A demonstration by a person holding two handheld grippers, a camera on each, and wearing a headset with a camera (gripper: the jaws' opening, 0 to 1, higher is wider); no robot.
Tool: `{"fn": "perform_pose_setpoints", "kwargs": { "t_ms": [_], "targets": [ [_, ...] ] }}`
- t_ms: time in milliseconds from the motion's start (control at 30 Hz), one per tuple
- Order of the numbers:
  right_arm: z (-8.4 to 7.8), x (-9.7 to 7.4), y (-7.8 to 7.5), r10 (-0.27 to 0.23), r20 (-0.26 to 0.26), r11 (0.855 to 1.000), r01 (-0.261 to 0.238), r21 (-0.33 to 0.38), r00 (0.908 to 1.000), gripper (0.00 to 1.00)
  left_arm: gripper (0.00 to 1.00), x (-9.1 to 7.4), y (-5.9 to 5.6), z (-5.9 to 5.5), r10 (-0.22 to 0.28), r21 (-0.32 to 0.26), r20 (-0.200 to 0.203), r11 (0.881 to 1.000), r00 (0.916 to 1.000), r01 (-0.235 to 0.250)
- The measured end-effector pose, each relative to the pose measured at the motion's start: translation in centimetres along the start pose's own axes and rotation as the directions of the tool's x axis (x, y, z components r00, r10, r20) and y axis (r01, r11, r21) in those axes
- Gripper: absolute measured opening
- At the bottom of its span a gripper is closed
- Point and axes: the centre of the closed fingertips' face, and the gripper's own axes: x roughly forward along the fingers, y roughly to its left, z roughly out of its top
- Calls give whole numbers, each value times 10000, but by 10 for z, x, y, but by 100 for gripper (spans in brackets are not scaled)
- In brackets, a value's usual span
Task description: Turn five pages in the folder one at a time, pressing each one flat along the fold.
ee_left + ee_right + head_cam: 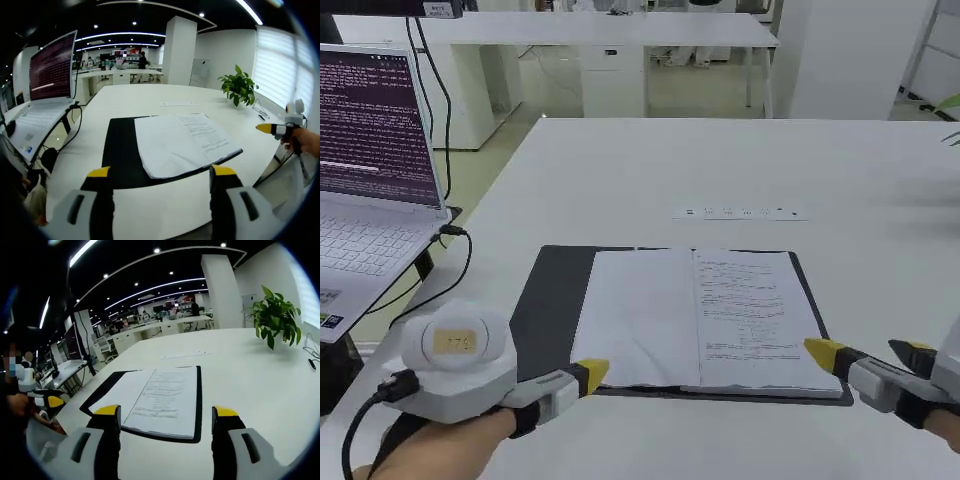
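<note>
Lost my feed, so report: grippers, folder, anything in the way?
Left gripper open, right gripper open, both holding nothing, near the folder's front edge. Folder lies open. No obstruction seen.

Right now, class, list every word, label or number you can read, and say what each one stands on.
Nothing can be read.
Right folder page: print too small.
Laptop screen: text lines blurred.
Laptop sticker: too small.
Table strip: marks too small.

Open-plan office: desks, laptop
</note>
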Motion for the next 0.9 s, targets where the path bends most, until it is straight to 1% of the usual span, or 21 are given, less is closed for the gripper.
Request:
{"fn": "perform_pose_setpoints", "kwargs": {
  "t_ms": [67,133,233,300,333,433,500,667,733,867,900],
  "targets": [
    [2,-3,-2,34,-20,10000,-34,37,10000,82,84,-3,2,-1,-11,43,-31,10000,10000,11],
    [3,-6,-3,139,-27,9999,-139,-41,9999,86,89,-7,2,-1,-15,-6,-34,10000,10000,15],
    [3,-9,-5,270,-90,9995,-271,-147,9996,93,92,-12,1,0,-66,43,-30,10000,10000,66],
    [2,-10,-6,322,-87,9993,-324,-185,9994,98,95,-14,3,0,-54,154,-18,9999,10000,55],
    [0,-11,-6,368,-164,9991,-371,-202,9992,100,96,-15,4,0,-63,168,8,9998,10000,63],
    [-5,-13,-8,391,-319,9985,-403,-378,9987,100,99,-18,5,-1,-73,36,-18,10000,10000,73],
    [-8,-14,-9,375,-463,9985,-393,-386,9982,100,99,-20,7,0,-28,108,35,9999,10000,27],
    [-10,-14,-10,376,-502,9987,-392,-327,9980,100,99,-21,8,1,-18,115,52,9999,10000,18],
    [-9,-13,-11,362,-460,9989,-375,-281,9983,100,99,-22,8,3,-26,147,135,9999,9999,24],
    [-11,-11,-10,387,-508,9989,-401,-263,9980,100,99,-20,5,2,-74,113,80,9999,9999,73],
    [-12,-11,-9,434,-538,9985,-451,-312,9976,100,99,-18,4,1,-101,138,10,9999,9999,101]
  ]
}}
